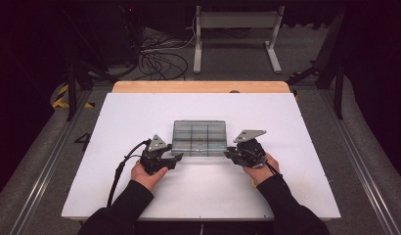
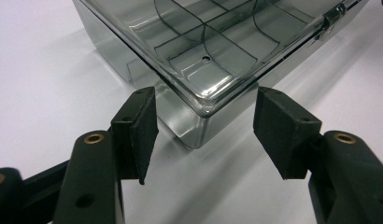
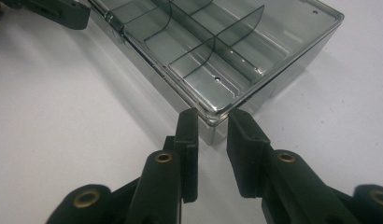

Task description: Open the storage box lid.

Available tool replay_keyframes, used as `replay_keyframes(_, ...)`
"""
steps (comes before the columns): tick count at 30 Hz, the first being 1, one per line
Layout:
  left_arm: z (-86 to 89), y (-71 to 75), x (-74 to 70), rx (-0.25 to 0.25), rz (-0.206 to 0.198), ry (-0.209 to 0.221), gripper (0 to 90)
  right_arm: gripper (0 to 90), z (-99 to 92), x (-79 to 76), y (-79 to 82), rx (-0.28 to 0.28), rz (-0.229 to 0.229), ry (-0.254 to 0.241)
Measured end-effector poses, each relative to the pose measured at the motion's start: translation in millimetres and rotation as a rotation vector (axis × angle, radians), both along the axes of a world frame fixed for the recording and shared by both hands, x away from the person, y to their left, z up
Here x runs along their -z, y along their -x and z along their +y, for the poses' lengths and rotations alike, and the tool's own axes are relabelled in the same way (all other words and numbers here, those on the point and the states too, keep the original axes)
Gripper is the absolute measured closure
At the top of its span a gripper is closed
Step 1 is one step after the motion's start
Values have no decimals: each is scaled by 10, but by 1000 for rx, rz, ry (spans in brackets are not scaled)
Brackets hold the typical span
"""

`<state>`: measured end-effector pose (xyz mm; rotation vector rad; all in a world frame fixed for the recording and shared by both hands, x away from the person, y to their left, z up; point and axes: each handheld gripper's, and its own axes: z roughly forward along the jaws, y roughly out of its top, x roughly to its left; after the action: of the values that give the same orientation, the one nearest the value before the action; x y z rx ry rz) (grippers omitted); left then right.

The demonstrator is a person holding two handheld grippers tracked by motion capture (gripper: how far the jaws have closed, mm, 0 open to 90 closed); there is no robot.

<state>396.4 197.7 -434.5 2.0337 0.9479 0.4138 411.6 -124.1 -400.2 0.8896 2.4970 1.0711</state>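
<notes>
Clear smoky plastic forms a shallow organiser box [image 1: 199,137] that lies flat near the middle of a white table [image 1: 140,117], its long side facing the person. The lid is down, and a small latch [image 2: 330,19] shows on the front edge in the left hand-held gripper view, apparently fastened. Through the lid, thin dividers split the inside into compartments in two rows. Every compartment that can be seen looks empty; only small holes in the plastic show.

The left hand-held gripper [image 1: 165,159] sits at about 7 o'clock from the box, at its near left corner. Its jaws stand partly open, one on each side of that corner, and the pads [image 2: 142,133] do not touch the plastic, so it holds nothing.

The right hand-held gripper [image 1: 236,154] sits at about 5 o'clock from the box, at the near right corner. Its jaws are narrow, with a small gap between them, and the corner of the box [image 3: 213,119] sits just at that gap. One pad looks to be against the corner edge, but a firm grip cannot be told from these views.

Judging by this, the work is at an early stage: both hand-held grippers are placed at the near corners, the box rests on the table, and the lid is not yet opened. Securing a hold, releasing the latch and lifting the lid appear to remain.
</notes>
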Motion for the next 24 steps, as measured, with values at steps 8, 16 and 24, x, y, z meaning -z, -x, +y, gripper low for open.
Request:
replay_keyframes(8,-2,3,0,-1,0,-2,417,804,-1,-23,12,-2,-19,-19)
replay_keyframes(16,9,6,-4,-2,-3,-3,426,805,8,-41,4,-8,-25,-17)
replay_keyframes(24,67,51,-59,12,-30,36,431,806,0,-87,-9,-9,-39,-29)
